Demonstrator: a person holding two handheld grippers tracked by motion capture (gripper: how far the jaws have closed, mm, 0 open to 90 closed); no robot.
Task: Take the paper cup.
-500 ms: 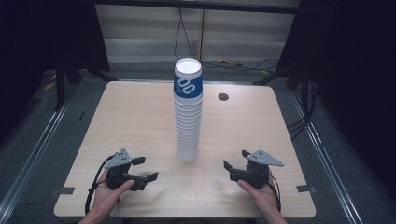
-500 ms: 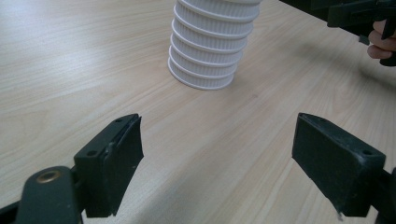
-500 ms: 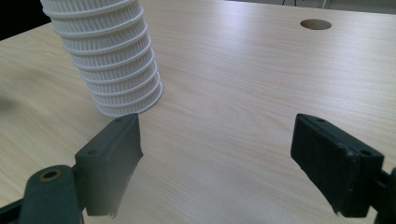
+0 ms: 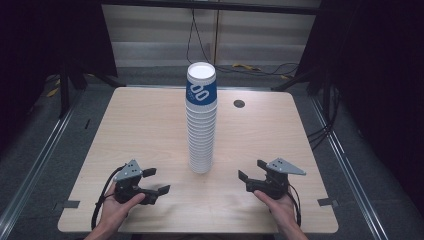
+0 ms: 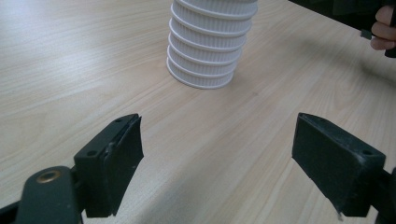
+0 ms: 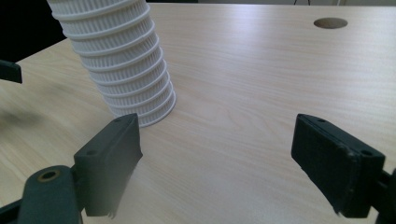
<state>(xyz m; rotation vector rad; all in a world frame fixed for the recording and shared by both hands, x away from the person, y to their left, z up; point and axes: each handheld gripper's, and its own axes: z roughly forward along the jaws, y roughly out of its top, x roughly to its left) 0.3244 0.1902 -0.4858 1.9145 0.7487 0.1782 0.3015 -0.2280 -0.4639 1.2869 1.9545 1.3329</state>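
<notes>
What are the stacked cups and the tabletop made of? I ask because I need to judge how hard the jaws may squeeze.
The stack of cups looks like matte white paper with ribbed, corrugated sleeves; the top cup carries a blue printed band. It probably crushes easily. The table looks like light wood-grain laminate or veneer with a smooth, faintly glossy finish; which one can't be told.

High view: above person's side, facing forward-down, far, whole light wooden table [image 4: 150, 130] visible. Gripper views: low, near tabletop, facing inward; both share base of tall white ribbed paper-cup stack [image 5: 205, 51] [image 6: 126, 70], at 12 and 11 o'clock.
</notes>
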